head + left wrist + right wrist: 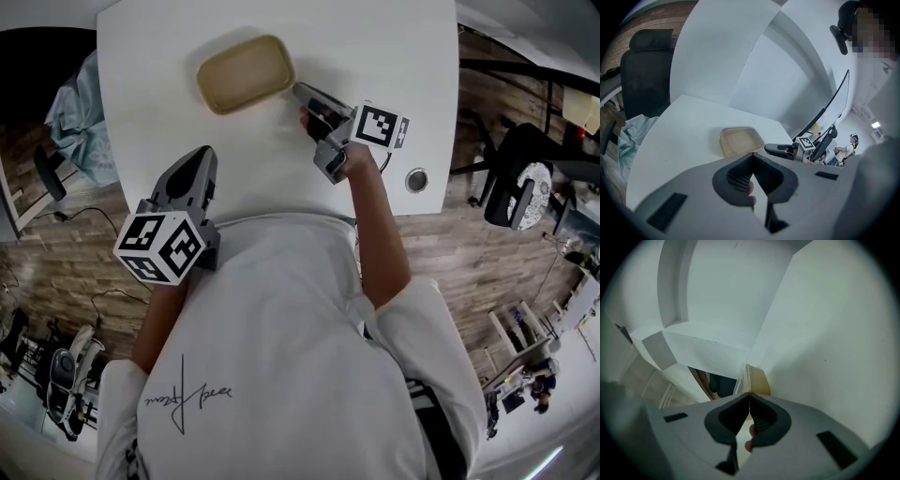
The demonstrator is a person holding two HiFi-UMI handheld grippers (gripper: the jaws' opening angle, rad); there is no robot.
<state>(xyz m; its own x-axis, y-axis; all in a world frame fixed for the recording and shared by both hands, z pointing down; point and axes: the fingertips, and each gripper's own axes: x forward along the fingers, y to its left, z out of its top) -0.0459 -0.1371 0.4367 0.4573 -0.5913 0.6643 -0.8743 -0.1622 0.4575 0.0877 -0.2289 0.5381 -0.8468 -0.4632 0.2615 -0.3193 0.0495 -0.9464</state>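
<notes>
A shallow tan tray (246, 72) lies empty on the white table (375, 56), towards its far side. My right gripper (302, 90) is just right of the tray, rolled onto its side, jaws closed with nothing between them. In the right gripper view the tray (757, 379) stands just past the shut tips (749, 393). My left gripper (201, 156) hovers over the table's near edge, well short of the tray, also shut and empty. The left gripper view shows the tray (739, 140) ahead of its tips (752, 154), with the right gripper (768, 149) beside the tray.
A round cable grommet (416, 179) sits in the table's near right corner. A black chair (37, 56) with a pale blue cloth (84, 122) stands off the table's left side. Another chair (520, 192) stands to the right on the wooden floor.
</notes>
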